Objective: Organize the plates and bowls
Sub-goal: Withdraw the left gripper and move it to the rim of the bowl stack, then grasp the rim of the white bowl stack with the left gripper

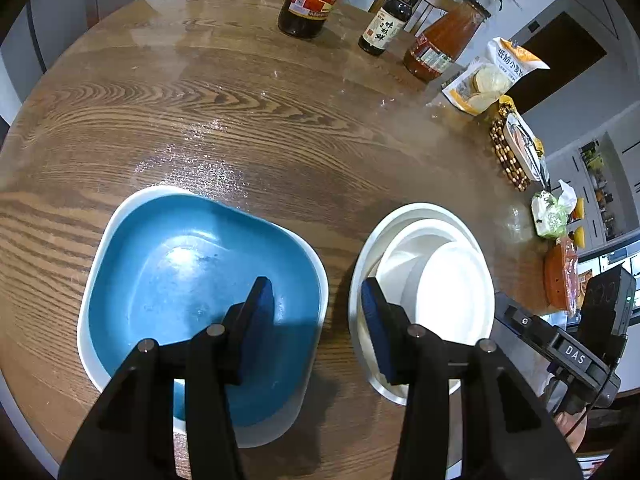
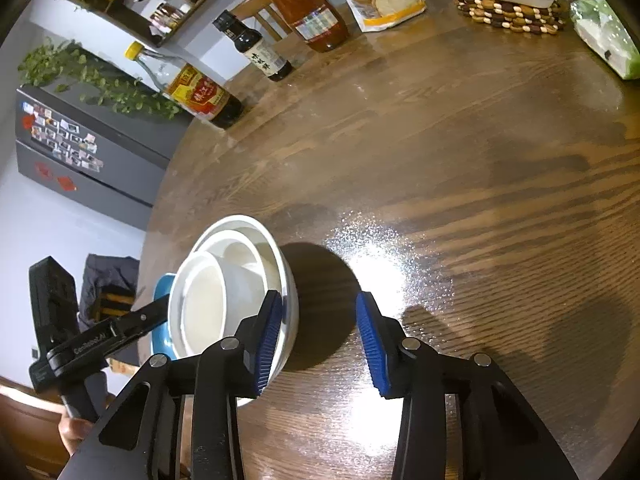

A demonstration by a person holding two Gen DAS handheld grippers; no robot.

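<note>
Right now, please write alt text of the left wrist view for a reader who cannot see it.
The left gripper hangs open over a brown wooden table, one finger above a square blue dish with a white rim, the other above nested white bowls. Three sauce bottles stand at the far edge.

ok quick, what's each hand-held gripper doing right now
Left hand-held gripper: open, straddling the blue dish rim, holding nothing.
Right hand-held gripper: open, holding nothing.
</note>
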